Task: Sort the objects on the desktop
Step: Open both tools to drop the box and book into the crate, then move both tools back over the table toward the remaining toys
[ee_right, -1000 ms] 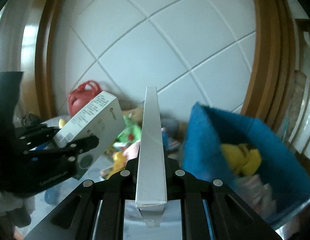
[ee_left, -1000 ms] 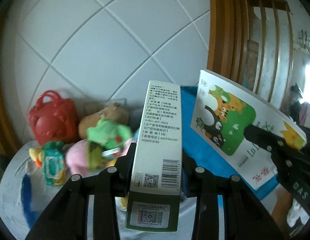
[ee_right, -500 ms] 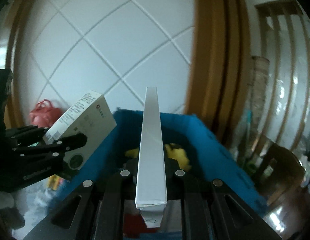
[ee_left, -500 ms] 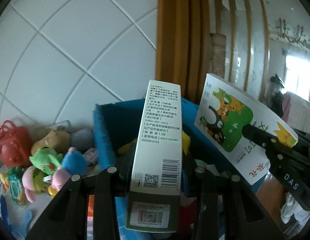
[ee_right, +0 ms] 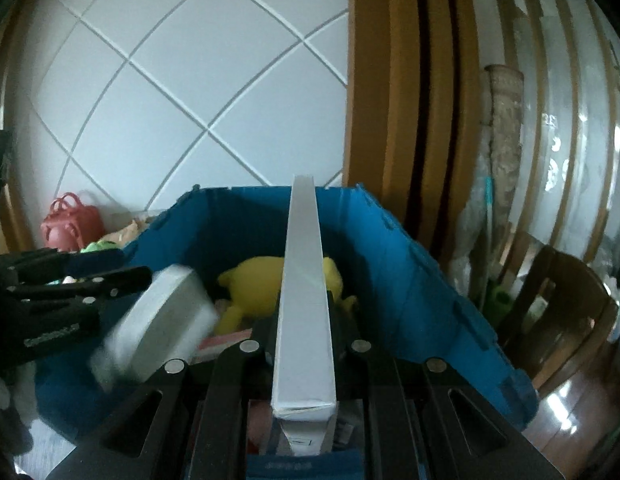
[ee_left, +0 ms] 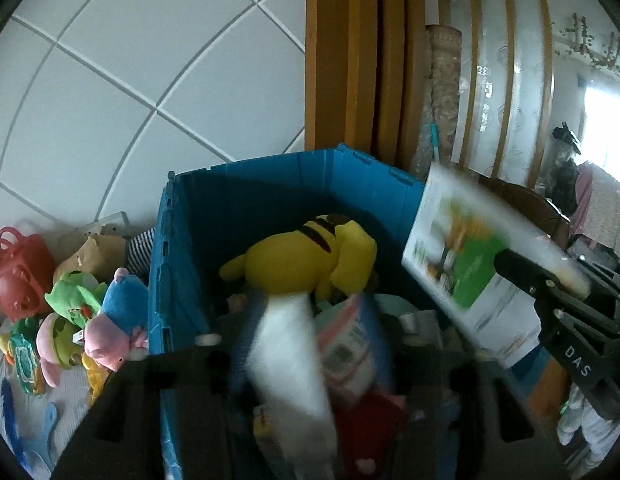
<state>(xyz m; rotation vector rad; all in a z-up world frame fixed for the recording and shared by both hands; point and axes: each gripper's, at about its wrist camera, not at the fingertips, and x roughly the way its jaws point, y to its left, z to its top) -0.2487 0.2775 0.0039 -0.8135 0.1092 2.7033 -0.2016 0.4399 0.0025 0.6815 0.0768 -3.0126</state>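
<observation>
A blue plastic bin (ee_left: 270, 184) stands below both grippers, with a yellow plush (ee_left: 310, 256) and packets inside. My left gripper (ee_left: 310, 340) is open over it. A white carton (ee_left: 290, 360), blurred, is loose between the spread fingers and tips down into the bin. From the right wrist, the same carton (ee_right: 162, 320) hangs just under the left gripper (ee_right: 122, 280), above the bin wall (ee_right: 429, 280). My right gripper (ee_right: 304, 344) is shut on a thin picture book (ee_right: 304, 280), held edge-up over the bin. From the left wrist, the book (ee_left: 461, 280) is at the right, clamped by the right gripper (ee_left: 549, 300).
Left of the bin lie a red toy bag (ee_left: 18, 272), a green plush (ee_left: 74, 296), a pink and blue plush (ee_left: 118, 320) and small toys on a pale cloth. A tiled wall is behind. A wooden door frame (ee_right: 389, 120) and a dark chair (ee_right: 561, 320) stand at the right.
Both grippers swung right from the toy pile to over the blue bin. The left gripper opened and let go of the carton, which now drops. The right gripper still holds the book.
</observation>
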